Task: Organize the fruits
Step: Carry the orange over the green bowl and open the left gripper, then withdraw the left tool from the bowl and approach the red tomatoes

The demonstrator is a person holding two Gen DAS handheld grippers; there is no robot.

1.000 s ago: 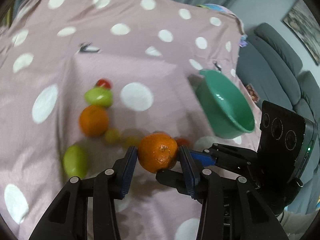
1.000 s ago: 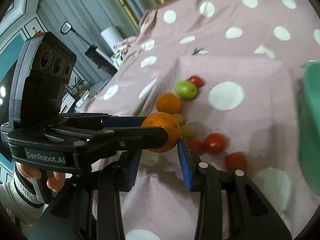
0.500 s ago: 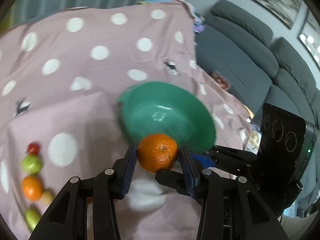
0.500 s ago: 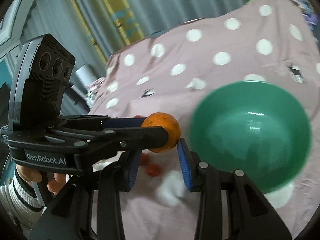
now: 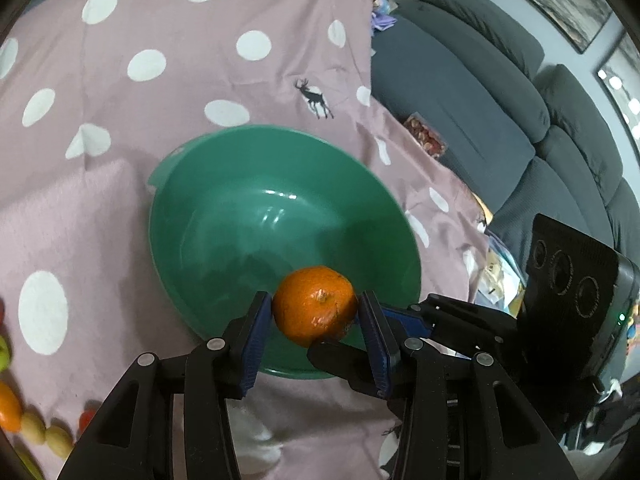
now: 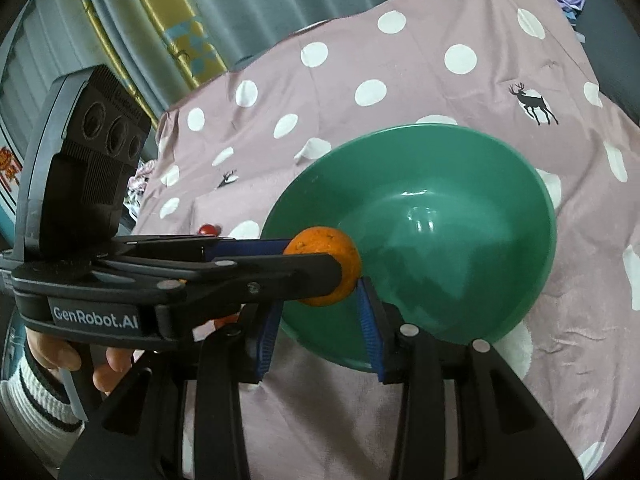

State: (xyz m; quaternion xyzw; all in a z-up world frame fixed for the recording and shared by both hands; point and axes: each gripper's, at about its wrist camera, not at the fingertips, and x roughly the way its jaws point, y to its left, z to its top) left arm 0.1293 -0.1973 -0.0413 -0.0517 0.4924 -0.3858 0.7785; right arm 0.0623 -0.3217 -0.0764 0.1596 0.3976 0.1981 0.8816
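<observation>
I hold one orange [image 5: 315,305] clamped between the blue pads of my left gripper [image 5: 315,322], above the near rim of one green bowl [image 5: 240,216]; the bowl has nothing in it. The bowl sits on a pink bedspread [image 5: 168,92] dotted white, toward its right edge, where the cloth falls away to a grey sofa [image 5: 500,92]. Two small deer prints show on the cloth in the right wrist view, one beyond the bowl [image 6: 534,105] and one to its left [image 6: 228,178].

My right gripper [image 6: 318,334] stands spread and grips nothing, its fingers just below and beside the orange, with the left gripper's arm crossing in front of it. From the right wrist view, the same orange [image 6: 326,264] hangs at the bowl's [image 6: 460,240] near-left rim, not yet let go.

At the bedspread's left edge, in the left wrist view, I count a short row of loose fruit: one orange fruit [image 5: 7,407], two pale yellow fruits [image 5: 44,434], one red tomato [image 5: 86,420], and a green fruit [image 5: 3,354] partly cut off by the frame. One more red tomato [image 6: 209,229] peeks over the left gripper's arm in the right wrist view. A hand [image 6: 68,356] in a striped cuff holds the left gripper's handle.
</observation>
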